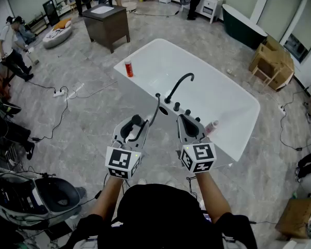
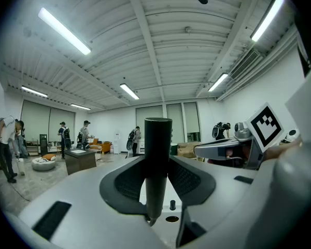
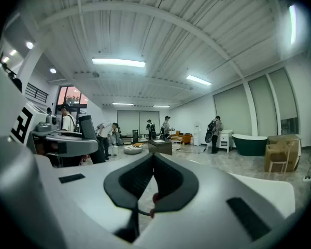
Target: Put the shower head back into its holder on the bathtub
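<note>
The black shower head is a slim wand standing upright in my left gripper, whose jaws are shut on its handle. Its upper end reaches over the near rim of the white bathtub, beside the black curved faucet and a row of black knobs. I cannot pick out the holder among these fittings. My right gripper hovers just right of the left one, over the same rim. Its jaws meet at the tips with nothing between them.
A red bottle stands on the tub's left rim and a pale bottle lies on the rim by my right gripper. A dark cabinet stands beyond. Cables run over the floor at left, where people stand.
</note>
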The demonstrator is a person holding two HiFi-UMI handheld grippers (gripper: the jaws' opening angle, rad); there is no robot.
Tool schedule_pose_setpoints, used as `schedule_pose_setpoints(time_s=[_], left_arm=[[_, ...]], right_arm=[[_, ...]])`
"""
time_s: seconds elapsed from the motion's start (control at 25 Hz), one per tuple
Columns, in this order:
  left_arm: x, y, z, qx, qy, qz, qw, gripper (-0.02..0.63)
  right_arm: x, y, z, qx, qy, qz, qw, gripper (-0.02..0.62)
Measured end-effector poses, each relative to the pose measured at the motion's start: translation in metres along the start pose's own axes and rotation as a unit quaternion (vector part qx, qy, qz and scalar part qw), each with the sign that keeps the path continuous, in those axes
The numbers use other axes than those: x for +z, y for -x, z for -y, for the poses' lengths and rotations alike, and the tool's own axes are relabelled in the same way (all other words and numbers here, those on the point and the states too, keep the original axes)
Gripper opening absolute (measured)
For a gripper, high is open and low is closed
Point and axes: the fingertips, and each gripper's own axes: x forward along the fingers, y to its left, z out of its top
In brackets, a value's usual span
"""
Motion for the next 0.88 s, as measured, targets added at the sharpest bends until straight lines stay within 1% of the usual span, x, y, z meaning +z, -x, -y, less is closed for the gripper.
schedule_pose_setpoints(time_s=[0.12,0.24,0.44,0.56,0.72,0.88], left_arm=[[-0.004,-0.004,-0.002,0.006,-0.001,0.001,1.0000,0.147],[-0.005,-0.009,-0.001,0.015,0.000,0.002,0.9999,0.147],[-0.006,-0.015,0.019,0.036,0.009,-0.005,0.9993,0.147],[-0.017,-0.017,0.029,0.048,0.012,-0.008,0.9987,0.147],[-0.030,-0.017,0.035,0.055,0.019,-0.016,0.9982,0.147],[-0.028,-0.026,0.039,0.061,0.031,-0.027,0.9972,0.147]], right_arm=[[-0.008,-0.003,0.004,0.007,-0.015,0.002,1.000,0.021],[-0.010,-0.003,0.011,0.014,-0.011,0.001,1.000,0.021],[-0.012,0.009,0.031,0.028,-0.009,-0.005,1.000,0.021],[-0.025,0.013,0.039,0.041,-0.009,-0.009,0.999,0.021],[-0.036,0.013,0.043,0.053,-0.007,-0.015,0.998,0.021],[-0.032,0.008,0.054,0.062,-0.013,-0.023,0.998,0.021]])
